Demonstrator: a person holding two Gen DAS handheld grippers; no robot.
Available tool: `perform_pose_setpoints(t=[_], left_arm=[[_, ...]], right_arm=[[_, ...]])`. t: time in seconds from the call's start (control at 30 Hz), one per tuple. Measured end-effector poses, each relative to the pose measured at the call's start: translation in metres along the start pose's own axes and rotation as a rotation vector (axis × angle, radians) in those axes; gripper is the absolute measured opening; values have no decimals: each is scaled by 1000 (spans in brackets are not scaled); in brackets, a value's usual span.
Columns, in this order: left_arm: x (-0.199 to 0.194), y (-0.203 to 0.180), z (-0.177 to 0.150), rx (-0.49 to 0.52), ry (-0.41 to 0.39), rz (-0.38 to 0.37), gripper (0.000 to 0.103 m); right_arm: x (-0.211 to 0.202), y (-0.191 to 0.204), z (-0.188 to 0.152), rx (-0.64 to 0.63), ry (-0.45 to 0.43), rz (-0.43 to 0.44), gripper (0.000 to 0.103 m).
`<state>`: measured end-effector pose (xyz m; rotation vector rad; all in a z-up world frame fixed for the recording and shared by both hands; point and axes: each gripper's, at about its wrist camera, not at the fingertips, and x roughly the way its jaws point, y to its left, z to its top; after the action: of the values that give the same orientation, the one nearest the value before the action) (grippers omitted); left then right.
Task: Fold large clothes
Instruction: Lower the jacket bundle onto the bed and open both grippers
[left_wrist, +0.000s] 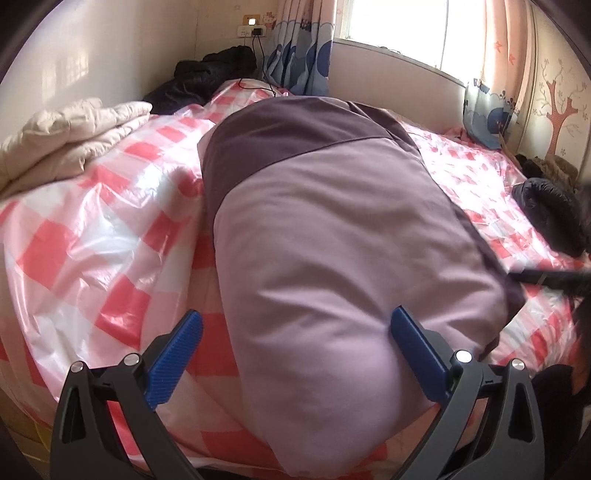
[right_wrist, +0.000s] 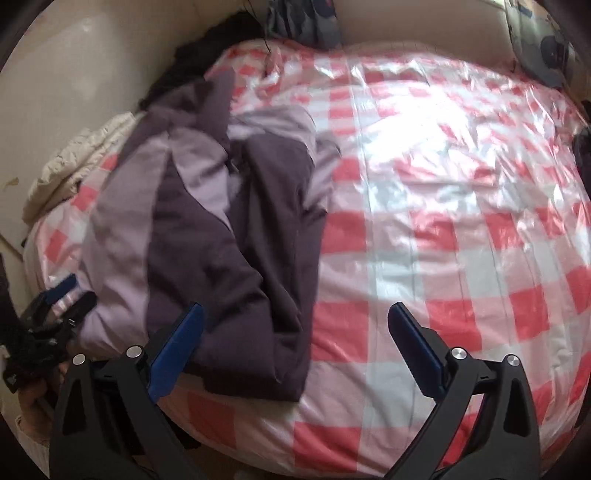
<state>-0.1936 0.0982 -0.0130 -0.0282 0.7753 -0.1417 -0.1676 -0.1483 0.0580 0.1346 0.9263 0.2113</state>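
A large lilac and dark purple padded garment (left_wrist: 332, 221) lies lengthwise on the bed, folded into a long strip. In the right wrist view the garment (right_wrist: 221, 221) lies at the left, its dark purple part on top. My left gripper (left_wrist: 295, 350) is open, its blue fingers on either side of the garment's near lilac end, empty. It also shows in the right wrist view (right_wrist: 62, 299) at the far left, at the garment's edge. My right gripper (right_wrist: 295, 343) is open and empty above the garment's near right corner and the bed cover.
The bed has a glossy pink, red and white checked cover (right_wrist: 443, 221). A cream quilt (left_wrist: 66, 140) lies at the left, black clothes (left_wrist: 207, 77) at the head. A dark padded item (left_wrist: 554, 210) lies at the right. Curtains (left_wrist: 303, 55) and window lie behind.
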Motion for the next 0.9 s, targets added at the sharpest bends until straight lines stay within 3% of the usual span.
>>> perform_pose_setpoints(t=[0.1, 0.13, 0.2, 0.23, 0.3, 0.4, 0.6, 0.63, 0.67, 0.7, 0.73, 0.8, 0.9], left_arm=[[2, 1, 0, -4, 9, -1, 98], [1, 1, 0, 0, 9, -1, 98], [-2, 2, 2, 6, -2, 3, 98], [-4, 2, 3, 8, -16, 9, 98], [-11, 1, 9, 21, -50, 20, 98], [-21, 0, 22, 49, -104, 38, 98], [1, -6, 39, 44, -27, 69, 98], [6, -8, 37, 42, -7, 76, 98], [8, -8, 34, 33, 5, 78, 98], [9, -9, 33, 16, 20, 80, 98], [11, -8, 34, 4, 48, 75, 98], [5, -8, 33, -9, 82, 62, 98], [-14, -10, 32, -10, 71, 81, 98]], right_arm=[[1, 18, 21, -64, -61, 8, 96], [13, 23, 25, -79, -30, 9, 96], [62, 23, 17, -94, 131, 9, 96], [80, 18, 8, -57, 178, 56, 96], [86, -1, 7, 48, 192, 144, 96], [49, 4, 13, 8, 60, 63, 96], [10, 51, 28, -142, -165, -29, 96], [18, 58, 26, -166, -144, -42, 96], [37, 59, 25, -184, -70, -56, 96], [61, 60, 22, -178, 33, -40, 96], [70, 53, 20, -124, 61, -8, 96], [62, 46, 24, -66, 57, 21, 96], [32, 55, 24, -105, -3, -36, 96]])
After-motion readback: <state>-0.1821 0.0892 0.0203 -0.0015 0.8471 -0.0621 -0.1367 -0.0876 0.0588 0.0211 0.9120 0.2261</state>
